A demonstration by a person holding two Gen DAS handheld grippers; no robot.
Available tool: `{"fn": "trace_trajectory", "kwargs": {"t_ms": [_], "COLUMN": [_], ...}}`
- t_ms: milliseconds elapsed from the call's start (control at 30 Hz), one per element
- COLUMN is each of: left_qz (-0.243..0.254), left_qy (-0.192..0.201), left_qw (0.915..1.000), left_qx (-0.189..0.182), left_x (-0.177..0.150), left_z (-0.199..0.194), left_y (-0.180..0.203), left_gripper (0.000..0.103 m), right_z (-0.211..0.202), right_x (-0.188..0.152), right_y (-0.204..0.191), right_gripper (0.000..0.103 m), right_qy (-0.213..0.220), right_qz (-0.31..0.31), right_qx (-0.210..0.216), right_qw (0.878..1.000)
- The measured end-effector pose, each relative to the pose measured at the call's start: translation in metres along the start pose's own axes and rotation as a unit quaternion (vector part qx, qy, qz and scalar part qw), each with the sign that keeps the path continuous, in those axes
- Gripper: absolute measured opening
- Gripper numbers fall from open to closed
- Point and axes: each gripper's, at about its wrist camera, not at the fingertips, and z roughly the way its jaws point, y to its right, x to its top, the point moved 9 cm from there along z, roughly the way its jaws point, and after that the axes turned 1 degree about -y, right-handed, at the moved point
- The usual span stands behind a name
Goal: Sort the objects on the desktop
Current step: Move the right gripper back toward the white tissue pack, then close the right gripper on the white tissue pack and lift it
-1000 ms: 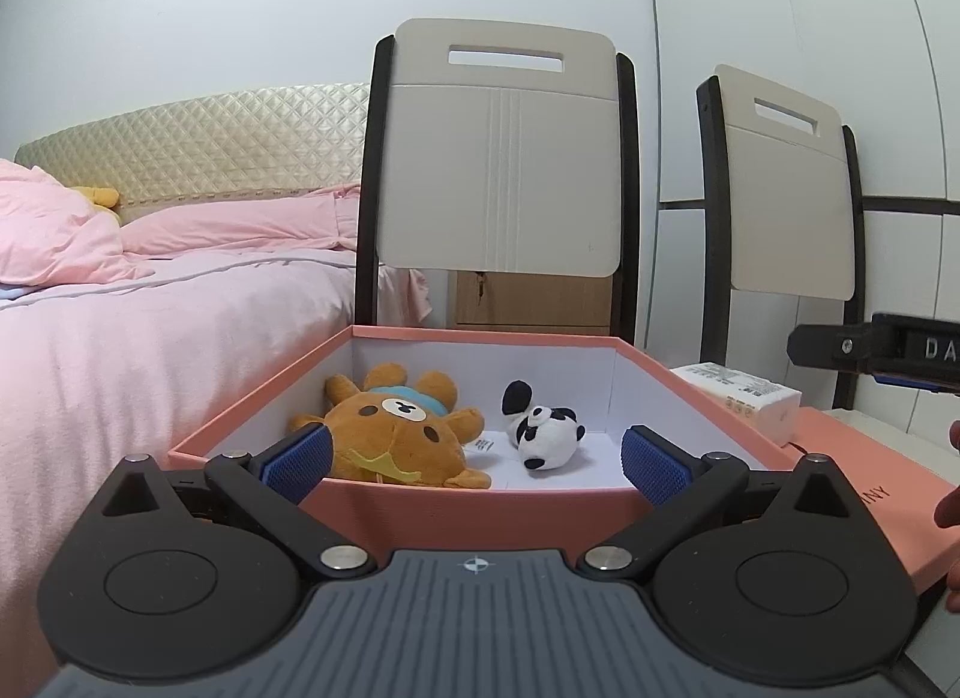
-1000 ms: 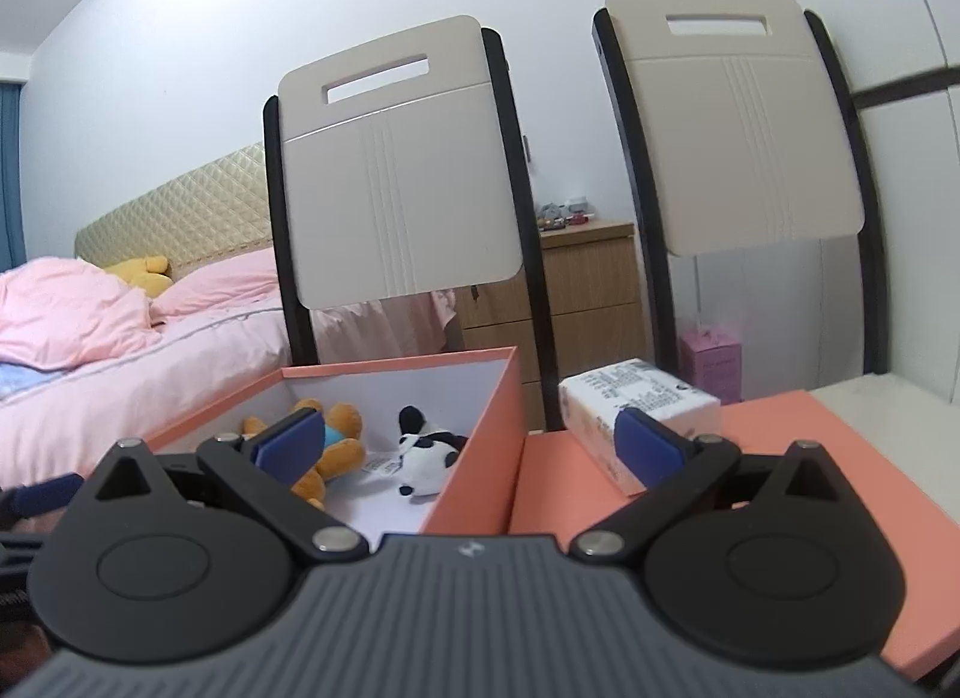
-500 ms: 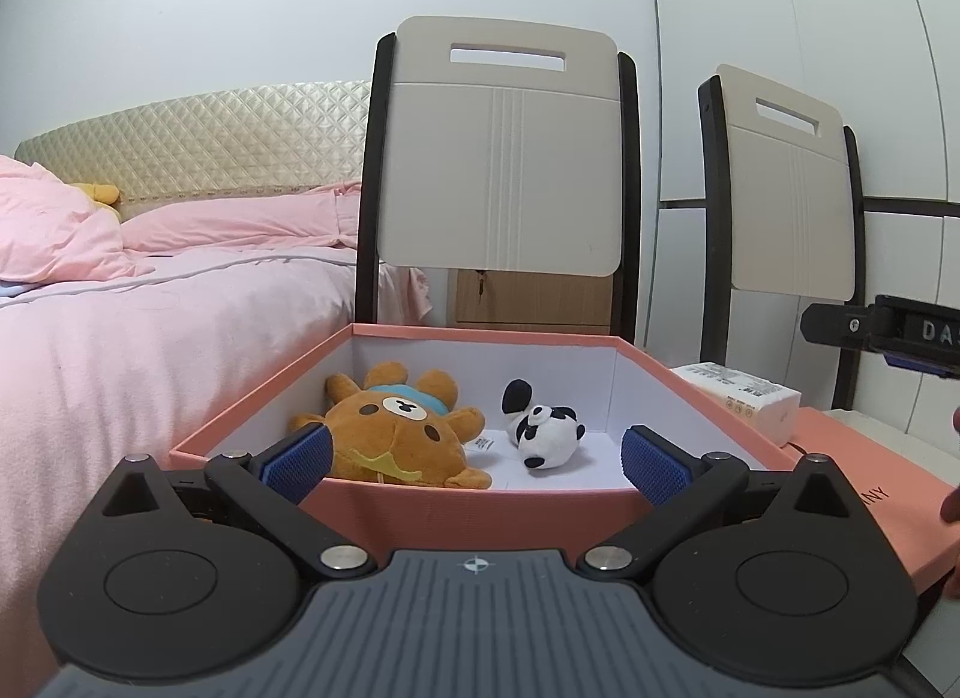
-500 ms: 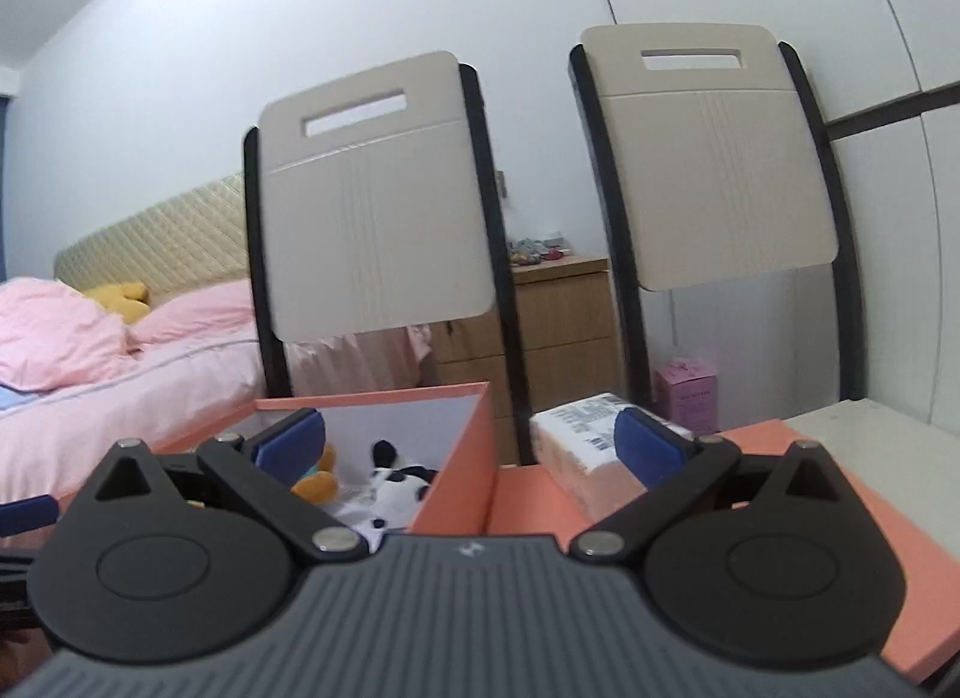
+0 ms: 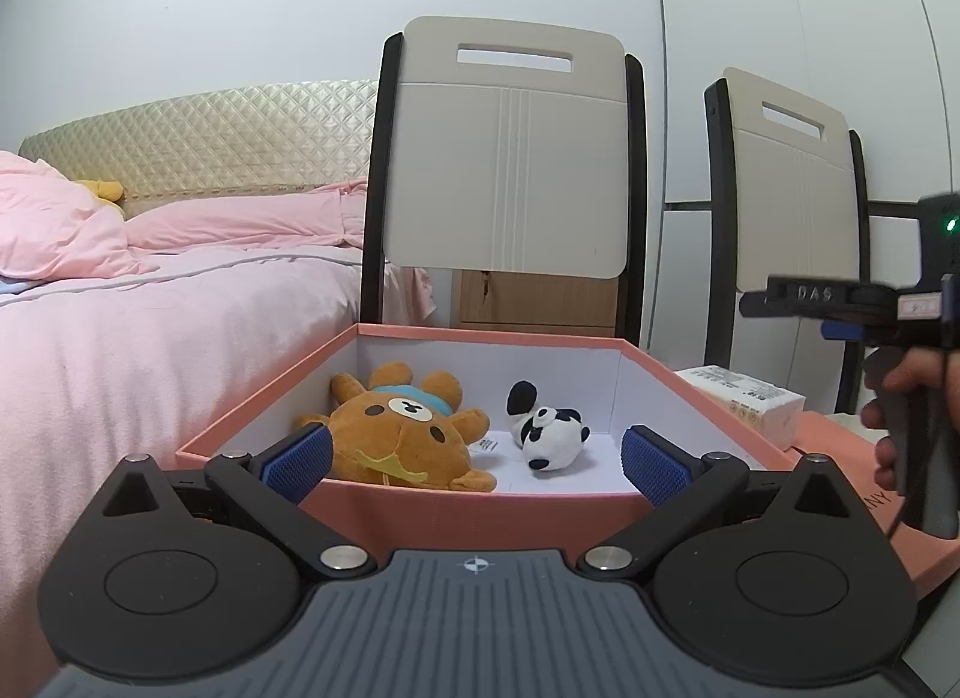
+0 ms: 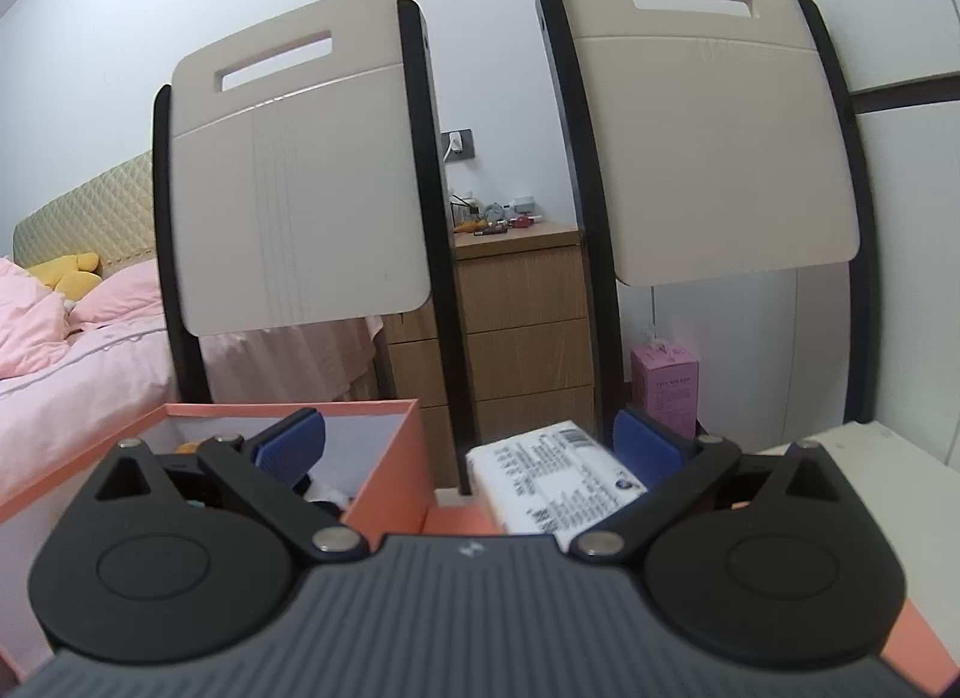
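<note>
An open salmon-pink box (image 5: 480,509) holds a brown plush bear (image 5: 399,431) on the left and a small panda plush (image 5: 549,428) to its right. My left gripper (image 5: 477,461) is open and empty, just in front of the box's near wall. A white tissue pack (image 5: 744,404) lies on the pink lid (image 5: 840,446) to the right of the box. My right gripper (image 6: 468,449) is open and empty, low and close to the tissue pack (image 6: 558,479), beside the box's corner (image 6: 390,482). The right gripper also shows in the left wrist view (image 5: 840,308), held by a hand.
Two chairs with cream backs (image 5: 510,158) (image 6: 714,128) stand behind the table. A bed with pink bedding (image 5: 150,308) lies to the left. A wooden drawer unit (image 6: 522,332) and a pink carton (image 6: 663,392) stand behind the chairs. The white tabletop (image 6: 870,452) shows at the right.
My right gripper has moved forward and lower towards the tissue pack, which now looms larger between its fingers. The left gripper has stayed nearly still.
</note>
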Motion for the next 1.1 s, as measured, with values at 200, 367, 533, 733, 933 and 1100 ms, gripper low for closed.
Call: {"fn": "trace_trajectory", "kwargs": {"t_ms": [200,367,533,733,933,1100], "left_qz": [-0.001,-0.002,0.001,0.002,0.007,0.008], "left_qy": [-0.005,-0.004,-0.003,-0.007,-0.008,-0.007], "left_qw": [1.0000,1.0000,1.0000,1.0000,0.9999,0.9999], "left_qx": [0.005,0.003,0.000,0.002,0.002,0.000], "left_x": [-0.002,-0.001,-0.001,-0.003,-0.005,-0.005], "left_z": [0.002,0.001,0.000,0.002,0.003,0.003], "left_y": [-0.002,-0.002,0.000,0.000,0.002,0.003], "left_gripper": [0.103,0.103,0.103,0.103,0.103,0.103], "right_z": [0.021,0.035,0.049,0.077,0.098,0.104], "right_x": [-0.014,-0.019,-0.031,-0.042,-0.048,-0.061], "right_y": [0.033,0.048,0.045,0.038,0.042,0.051], "right_gripper": [0.103,0.103,0.103,0.103,0.103,0.096], "right_qy": [-0.036,-0.082,-0.109,-0.138,-0.171,-0.203], "right_qz": [0.015,0.042,-0.005,-0.113,-0.131,-0.114], "right_qx": [-0.025,-0.013,-0.021,-0.016,-0.003,-0.001], "right_qw": [0.999,0.996,0.994,0.984,0.976,0.973]}}
